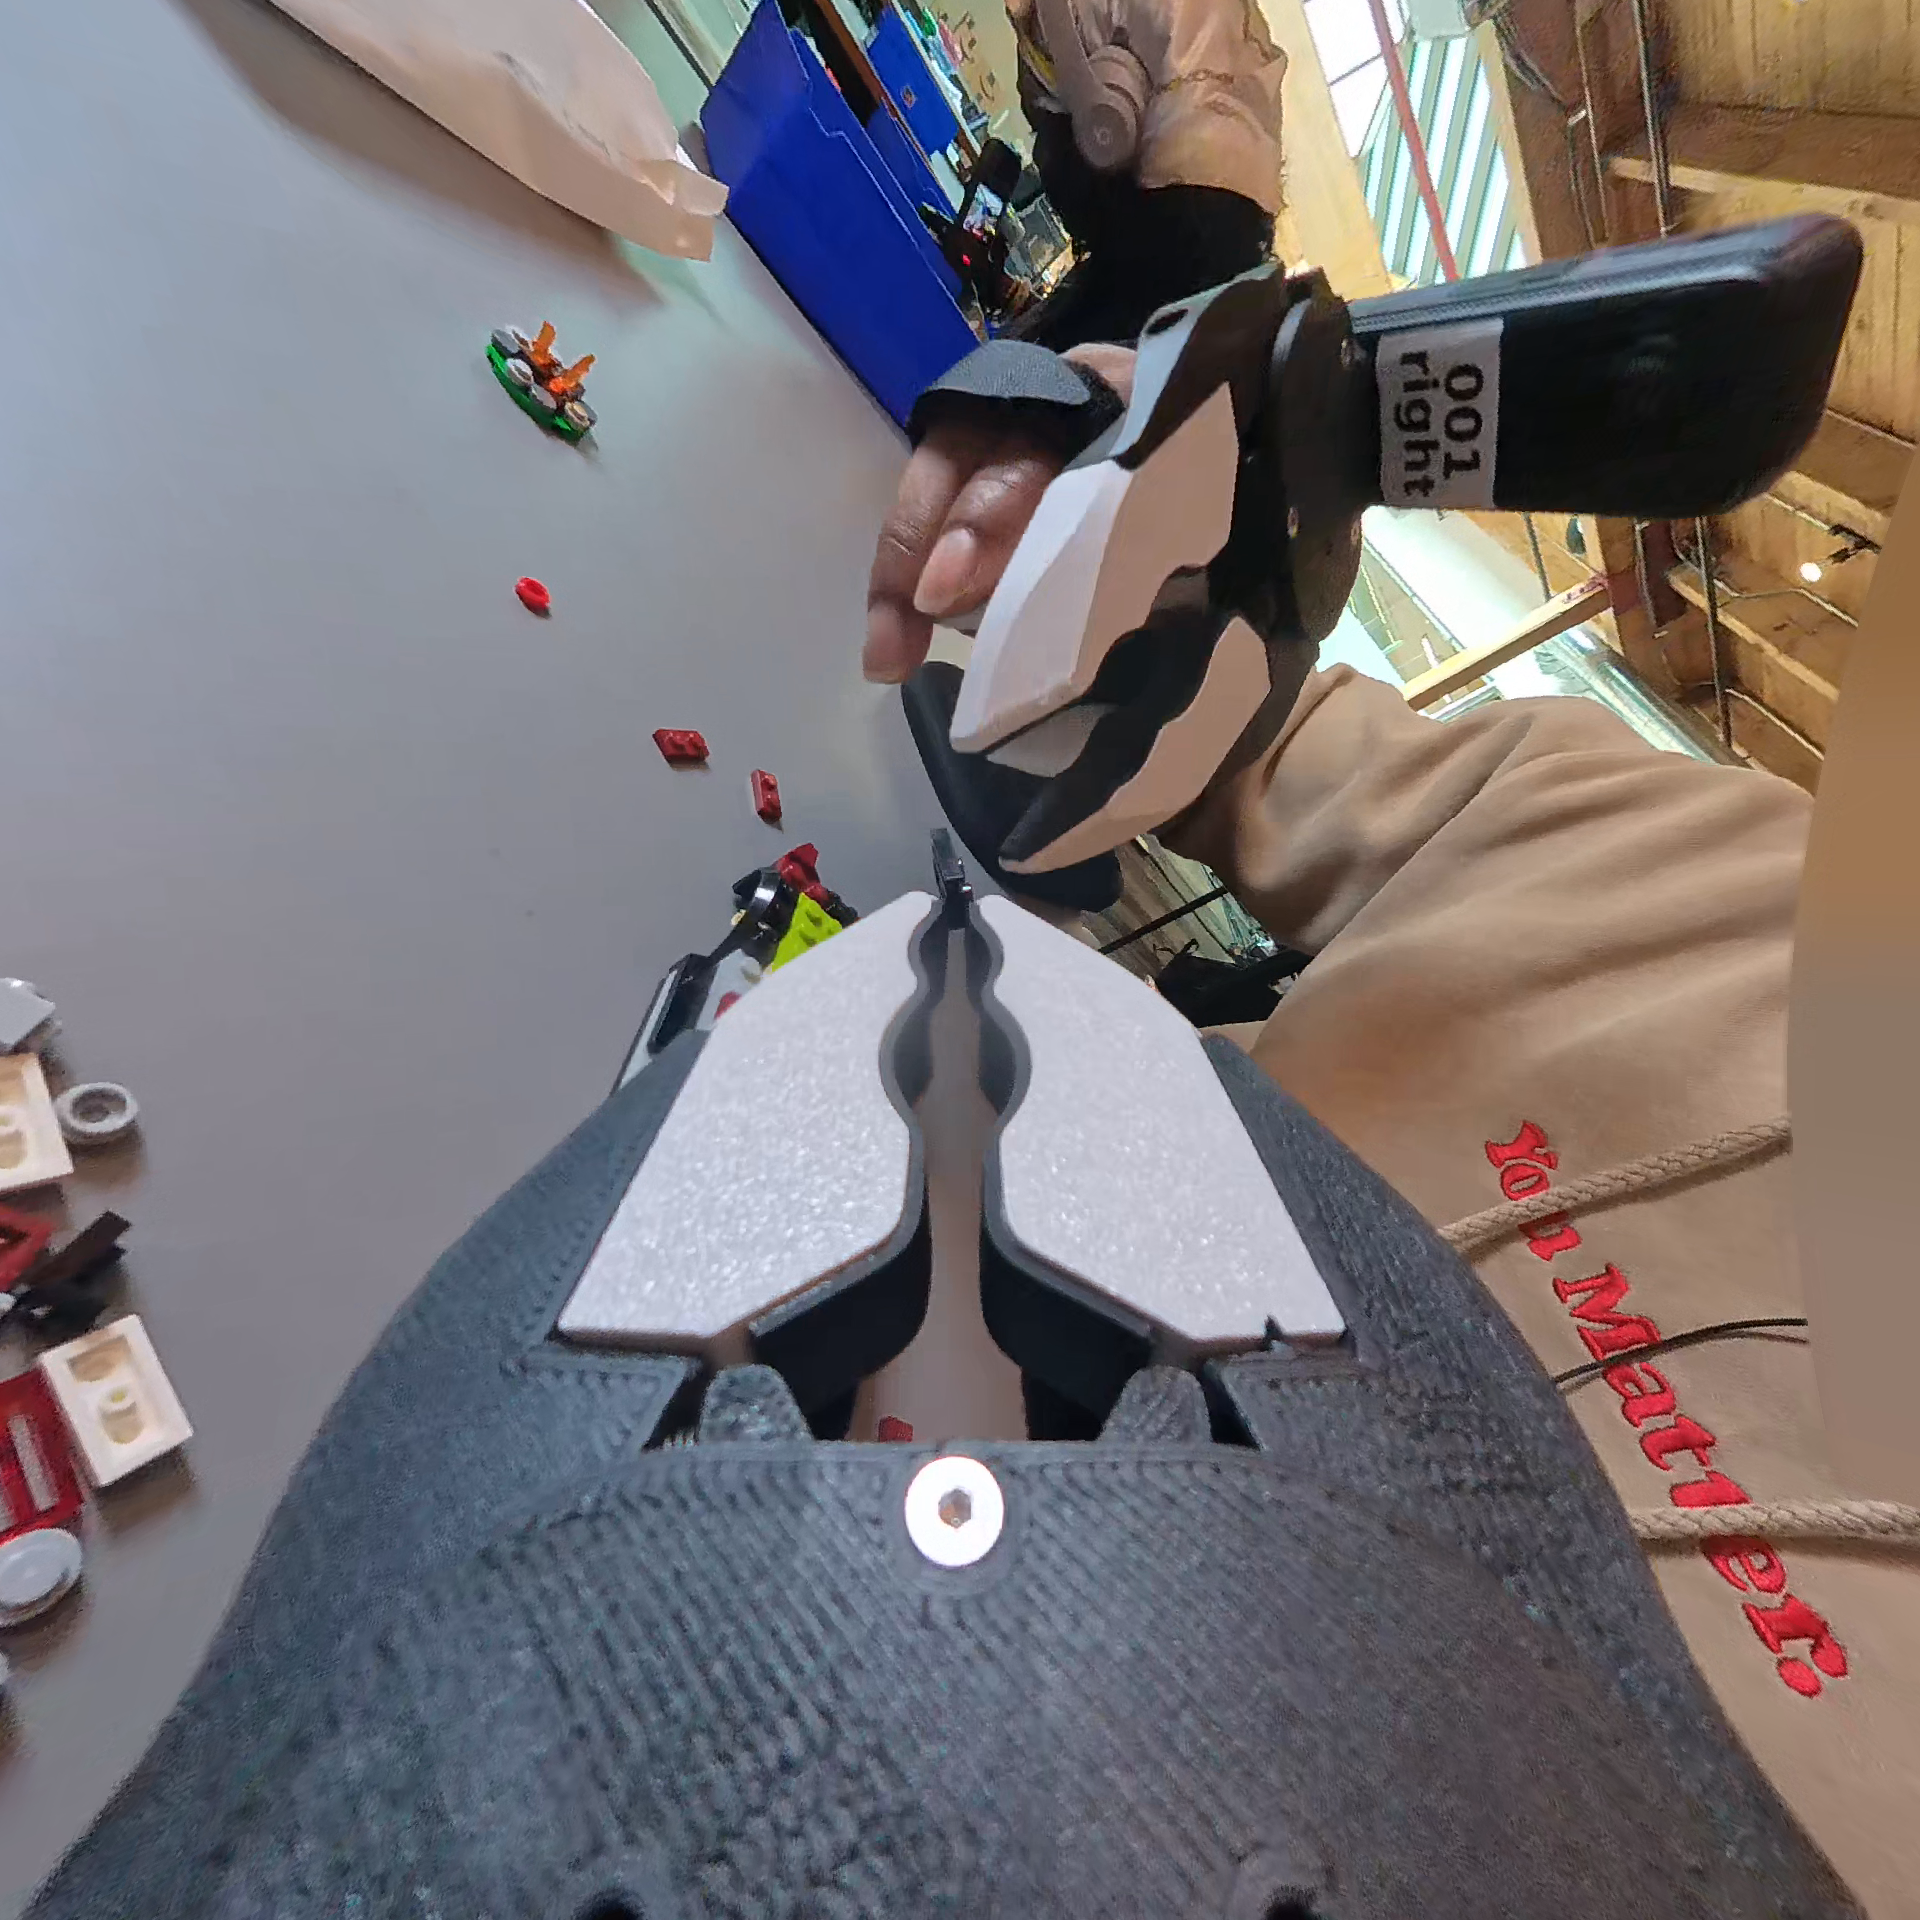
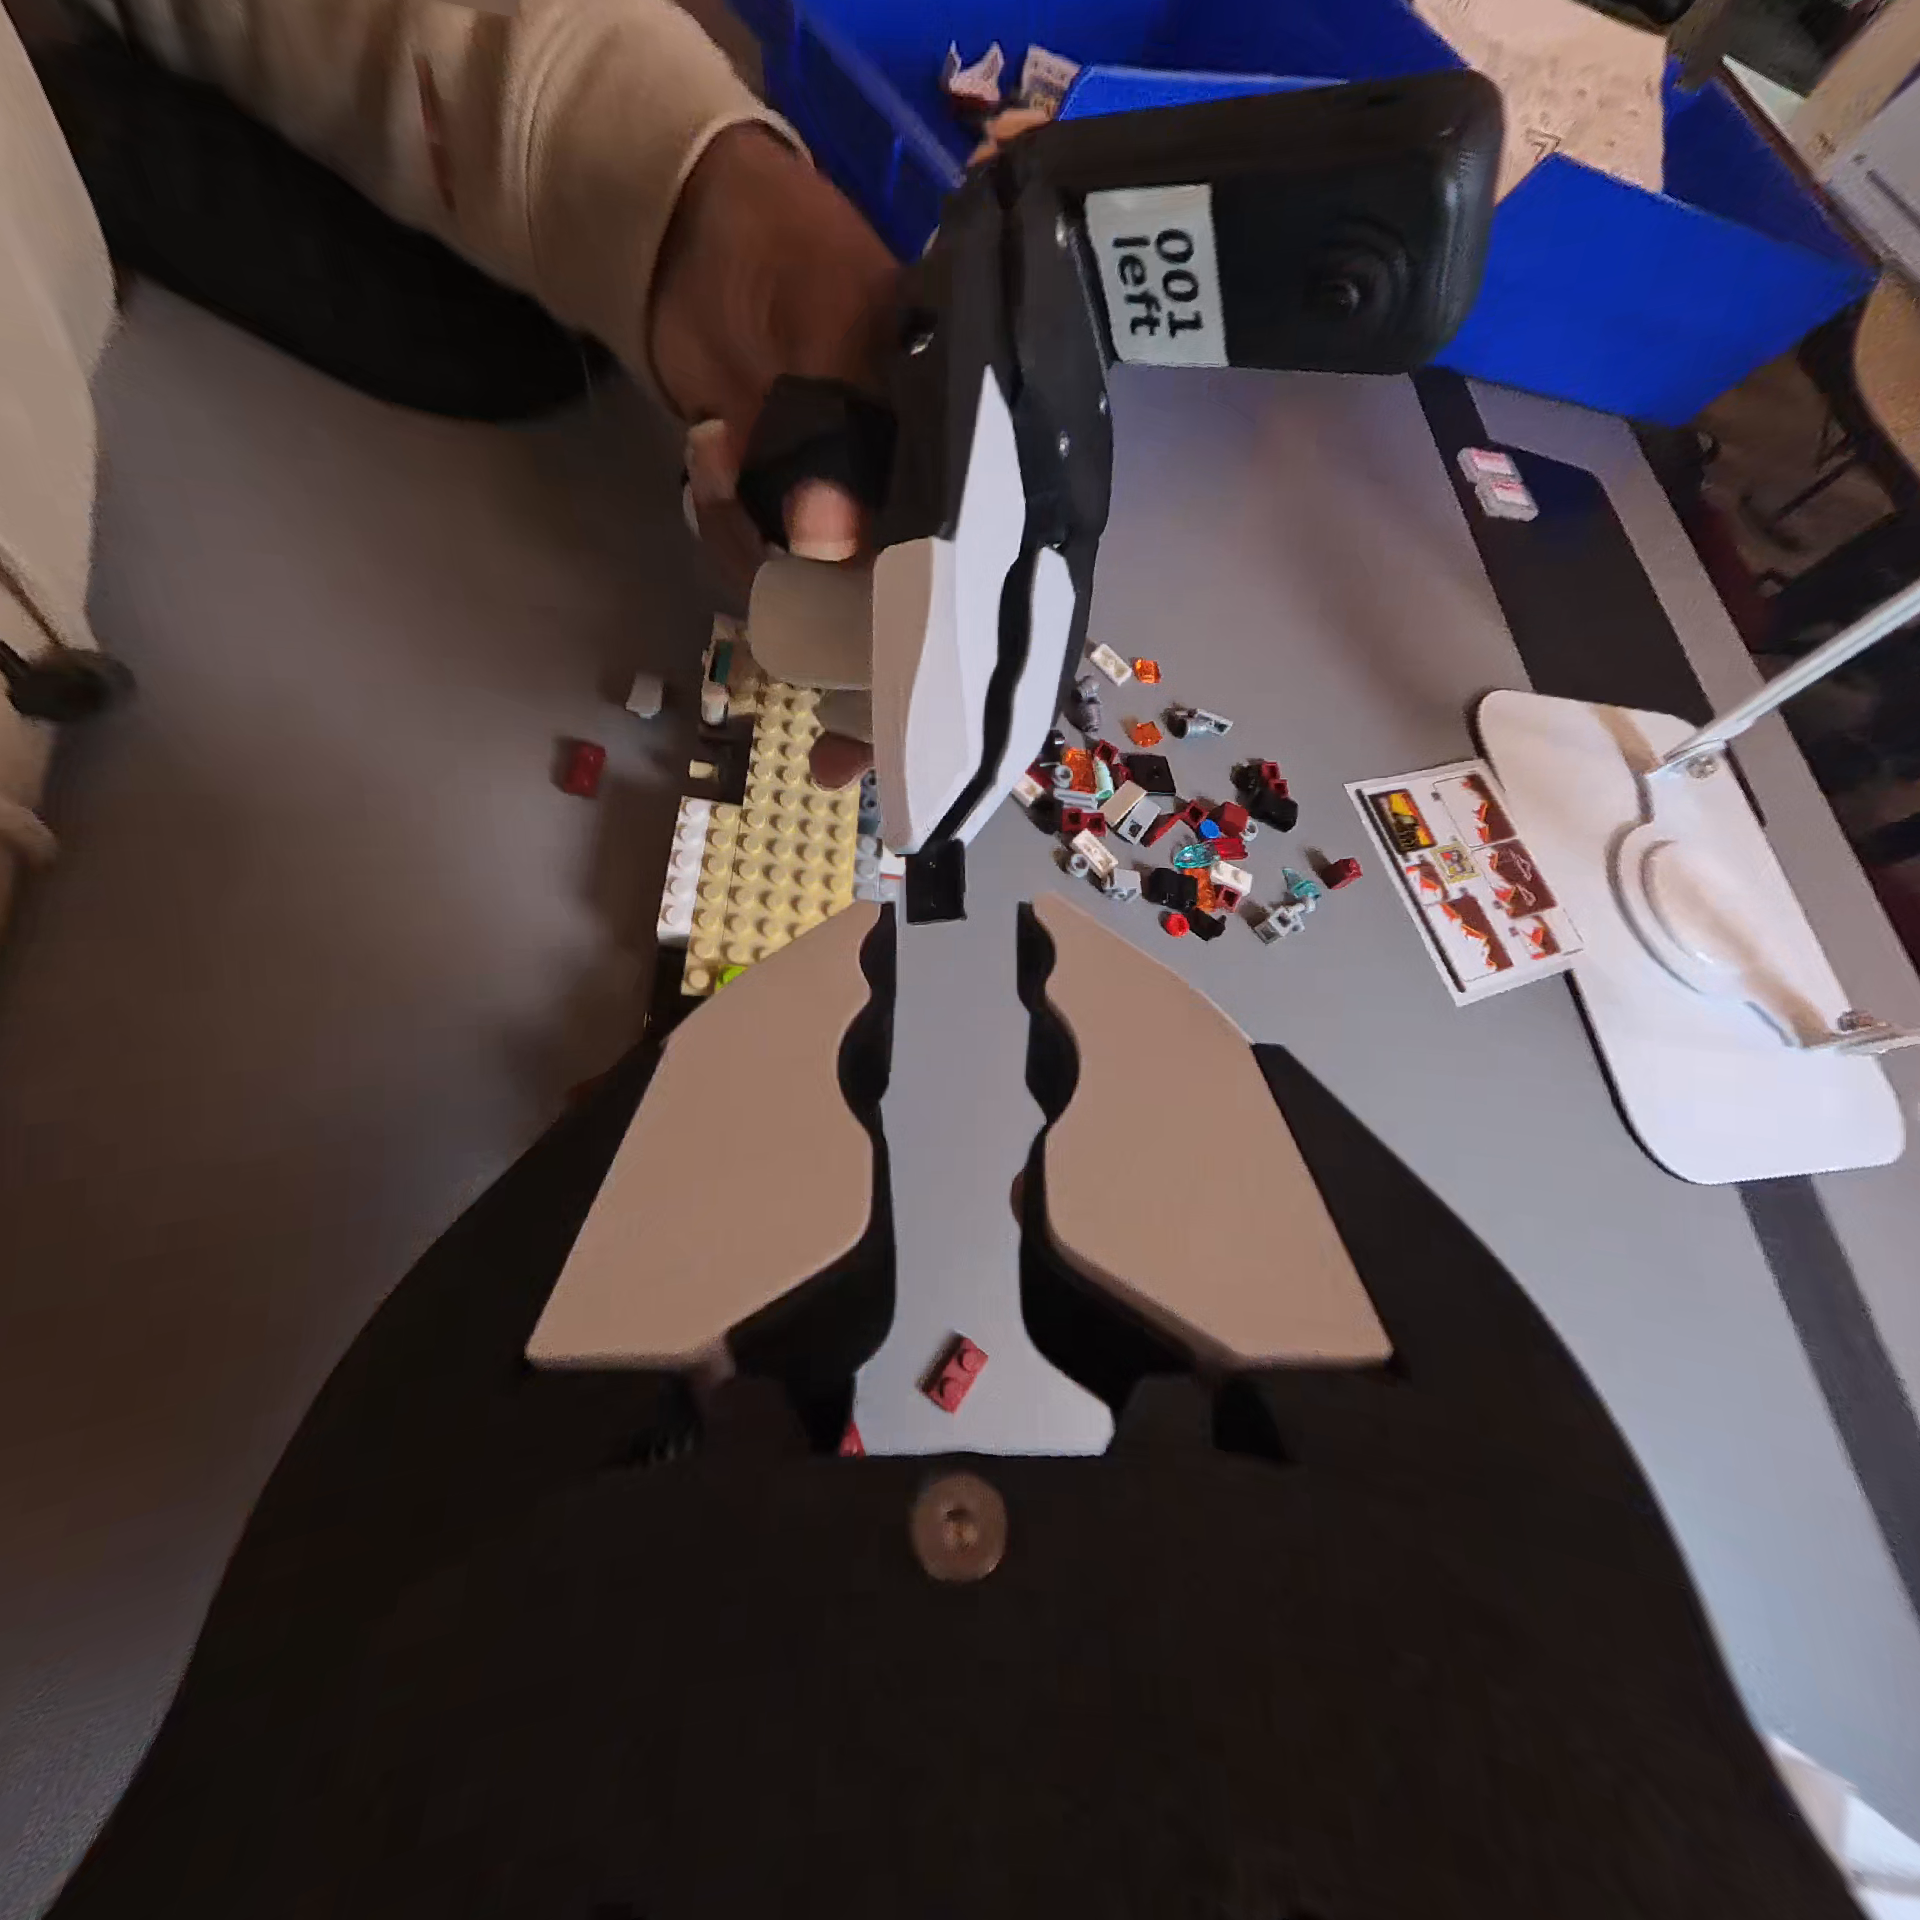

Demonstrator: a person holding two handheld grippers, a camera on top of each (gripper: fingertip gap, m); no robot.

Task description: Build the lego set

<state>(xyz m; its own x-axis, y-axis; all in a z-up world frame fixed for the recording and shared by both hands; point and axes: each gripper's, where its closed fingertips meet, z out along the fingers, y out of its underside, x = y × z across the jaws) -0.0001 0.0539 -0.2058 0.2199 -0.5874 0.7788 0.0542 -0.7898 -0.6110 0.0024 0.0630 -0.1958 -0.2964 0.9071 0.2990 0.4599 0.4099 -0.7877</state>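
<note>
— Nearest up front?
— Left gripper, its fingers clamped on a small black brick that sticks out past the tips, held above the grey tabletop.
— And the other one?
— Right gripper has its fingers apart, gripping nothing; the black brick hangs just ahead of them, a dark red plate on the tabletop below. Loose small bricks lie near, and a tan studded plate.

Bright daylight from windows in left wrist view; right wrist view dimmer w/ motion blur, esp. sleeve. Both show strong fisheye warp at edges; soft shadows on table.
</note>
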